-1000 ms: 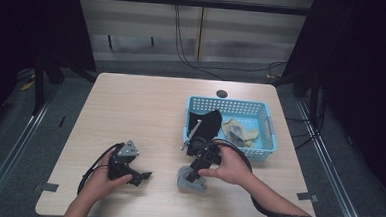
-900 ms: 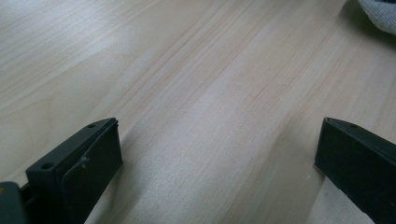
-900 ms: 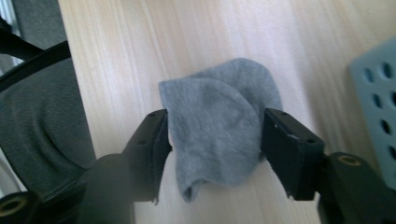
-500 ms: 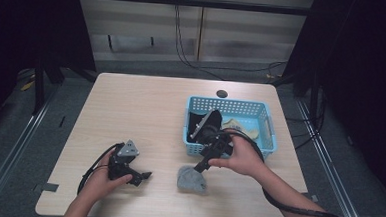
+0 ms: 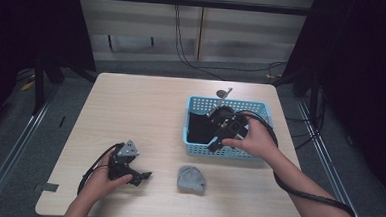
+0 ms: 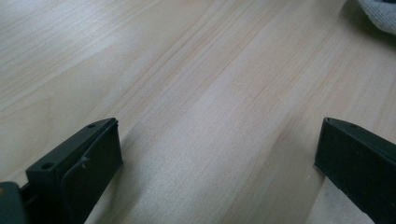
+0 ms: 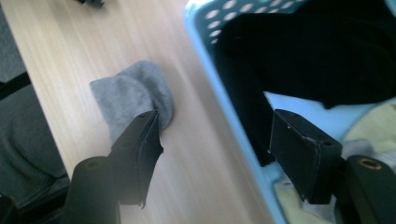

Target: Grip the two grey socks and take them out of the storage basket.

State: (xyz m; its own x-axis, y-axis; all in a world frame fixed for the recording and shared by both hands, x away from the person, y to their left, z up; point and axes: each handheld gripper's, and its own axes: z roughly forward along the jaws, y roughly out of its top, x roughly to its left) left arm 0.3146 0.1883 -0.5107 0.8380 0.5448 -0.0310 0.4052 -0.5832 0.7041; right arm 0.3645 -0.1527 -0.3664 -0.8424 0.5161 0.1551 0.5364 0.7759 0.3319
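High view: the right gripper (image 5: 218, 140), jaws just opened wide and empty, hangs over the near wall of the light-blue perforated plastic basket (image 5: 261, 108), nearer its black cloth (image 5: 200, 126) than the crumpled grey sock (image 5: 191, 179) on the table, while the open left gripper (image 5: 138, 175) rests apart

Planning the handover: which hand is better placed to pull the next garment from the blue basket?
Right. The right claw hangs open over the blue perforated plastic basket, above the black cloth. The left claw rests open on the table, well short of the basket.
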